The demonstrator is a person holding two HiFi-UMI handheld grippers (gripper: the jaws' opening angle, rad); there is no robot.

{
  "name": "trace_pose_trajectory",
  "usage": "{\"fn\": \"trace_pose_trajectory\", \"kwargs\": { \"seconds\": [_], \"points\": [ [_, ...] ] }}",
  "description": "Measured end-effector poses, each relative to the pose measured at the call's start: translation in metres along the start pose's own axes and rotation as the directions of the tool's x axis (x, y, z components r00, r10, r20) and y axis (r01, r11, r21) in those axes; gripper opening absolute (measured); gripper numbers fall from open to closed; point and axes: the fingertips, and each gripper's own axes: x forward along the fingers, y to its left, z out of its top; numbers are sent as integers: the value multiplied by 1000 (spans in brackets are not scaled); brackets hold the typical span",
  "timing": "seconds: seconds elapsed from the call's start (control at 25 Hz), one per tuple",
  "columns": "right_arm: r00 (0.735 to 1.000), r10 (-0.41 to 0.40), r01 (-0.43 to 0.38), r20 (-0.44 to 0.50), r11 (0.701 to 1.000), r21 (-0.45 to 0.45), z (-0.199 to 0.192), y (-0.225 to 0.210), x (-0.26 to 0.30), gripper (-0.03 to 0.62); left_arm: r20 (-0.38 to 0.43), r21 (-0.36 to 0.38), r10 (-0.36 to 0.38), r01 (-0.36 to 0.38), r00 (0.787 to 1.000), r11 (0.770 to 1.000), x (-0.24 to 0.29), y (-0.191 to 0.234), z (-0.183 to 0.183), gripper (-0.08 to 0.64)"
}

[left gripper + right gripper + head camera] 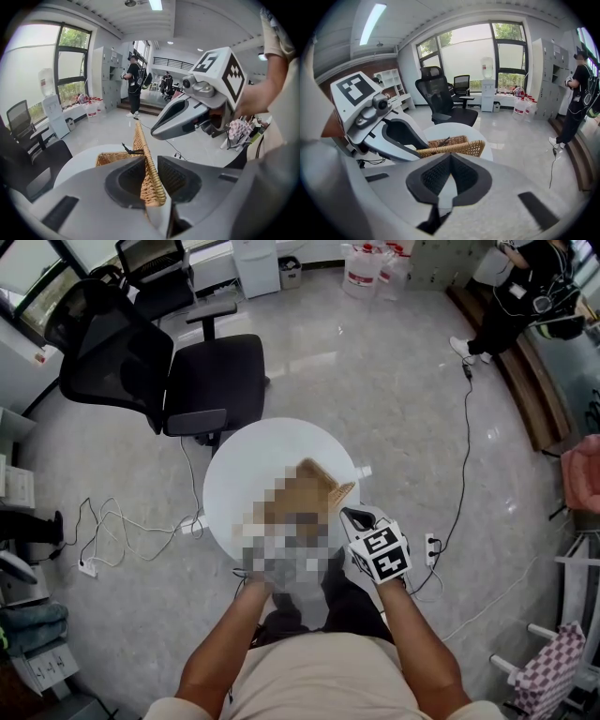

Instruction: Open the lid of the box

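Your left claw (150, 171) is clenched on the rim of the wicker lid (143, 145). The weave runs straight between the two pads, and the lid stands raised on edge, tilting up and away from the claw. Behind the lid is the one wicker box (115, 159), open at the top. It sits about the middle of the round white surface (234, 474), reaching toward the right edge. Only the box's near rim shows, so you cannot tell what is inside. A small dark fastening (131, 151) sits where the lid meets the box, too small to make out.

Your right claw (450, 159) is clenched on nothing: its pads meet with no weave between them. It hangs just beside the raised rim of the lid, over the right edge of the surface.

You have one box, one lid, one surface and two claws. Two black office chairs (173, 371) stand on the floor beyond the left edge of the surface.

In the head view a mosaic patch covers your left claw and the near part of the box, so only the far corner of the wicker shows there. One person (525, 287) stands at the far right, cut off by the picture's edge.
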Motion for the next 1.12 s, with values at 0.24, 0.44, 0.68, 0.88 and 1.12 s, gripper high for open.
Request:
{"fn": "trace_pose_trajectory", "kwargs": {
  "seconds": [0.24,0.44,0.68,0.88,1.12],
  "points": [
    [1000,-13,13,17,1000,-2,2,-3,-15,-8,-4,-9,-25,25,1000,1000,7,-15,1,69],
    [999,-20,20,36,1000,-5,5,0,-25,-8,-12,-2,-36,36,999,999,7,-26,1,69],
    [998,-29,30,47,1000,-4,10,5,-31,-8,-33,7,-118,118,992,993,13,-51,-3,69],
    [997,-41,42,67,999,-3,15,7,-39,-8,-48,33,-133,135,990,990,11,-64,-9,69],
    [995,-56,57,84,998,-13,19,13,-48,-8,-49,36,-121,123,991,992,2,-64,-13,69]
  ]
}}
